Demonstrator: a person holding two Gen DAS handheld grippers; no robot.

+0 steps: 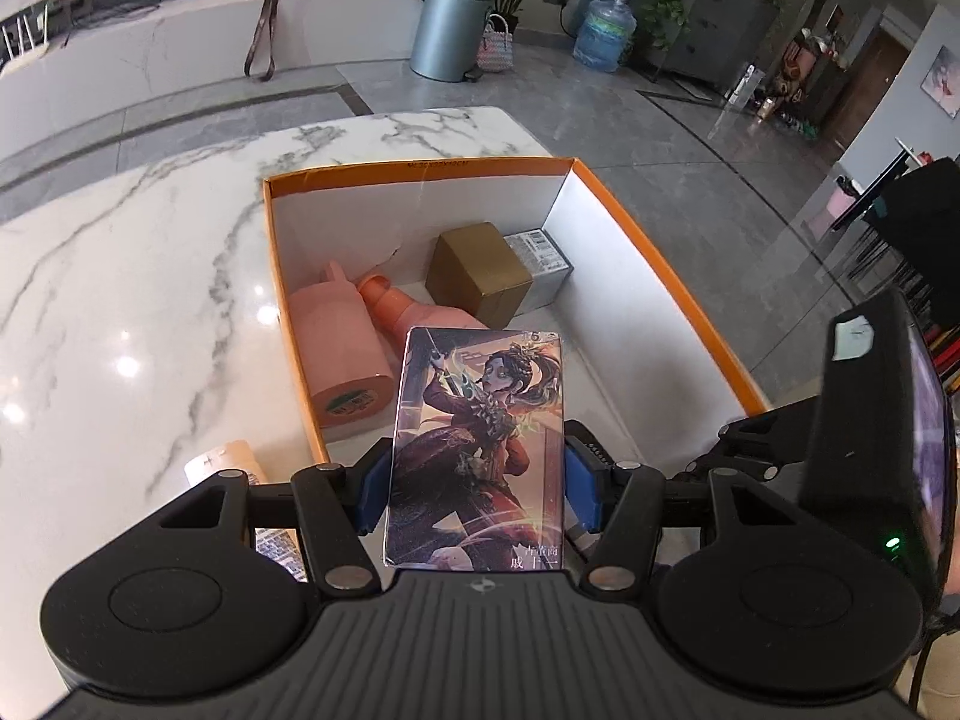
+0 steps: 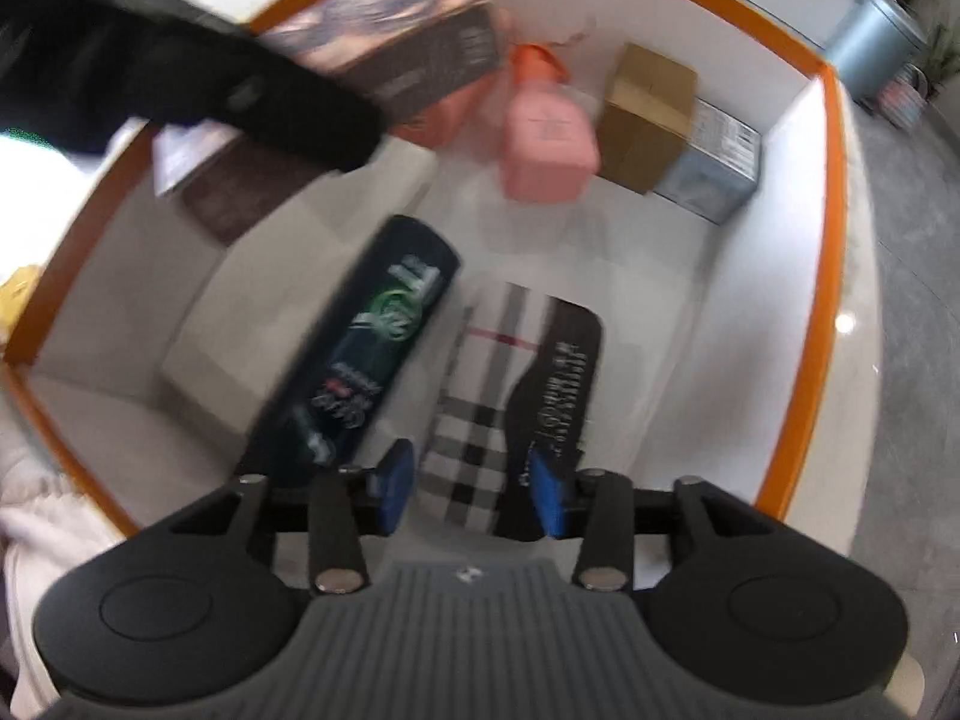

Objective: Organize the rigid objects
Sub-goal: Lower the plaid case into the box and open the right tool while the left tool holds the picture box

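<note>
So the left gripper [image 1: 477, 483] is clamped on a flat rectangular box with a glossy printed character illustration on its face [image 1: 477, 450], blue pads squeezing its two long edges, and it's held over the near end of the big orange-rimmed cardboard box with white walls [image 1: 420, 165] that sits on the white marble table [image 1: 132, 252]; that illustrated box looks light and stiff to me, but the shiny wrap probably makes it slippery, so gripping the narrow sides low down like that seems the sensible hold; already inside are a pink plastic bottle lying on its side [image 1: 345, 354], a brown cardboard cube [image 1: 480, 273] and a grey printed carton [image 1: 543, 264] touching it in the far corner; the right gripper [image 2: 471, 489] hangs over a dark cylindrical can with green lettering [image 2: 378, 348], a checked flat packet [image 2: 480, 408] and a black flat packet with white print [image 2: 558, 390]; its jaws stand apart and I'd say they're gripping nothing, though that view is badly smeared so I can't tell whether a pad brushes the checked packet; the labels are unreadable, and something brown and flat [image 2: 240, 192] is half hidden under the other gripper's body.
</note>
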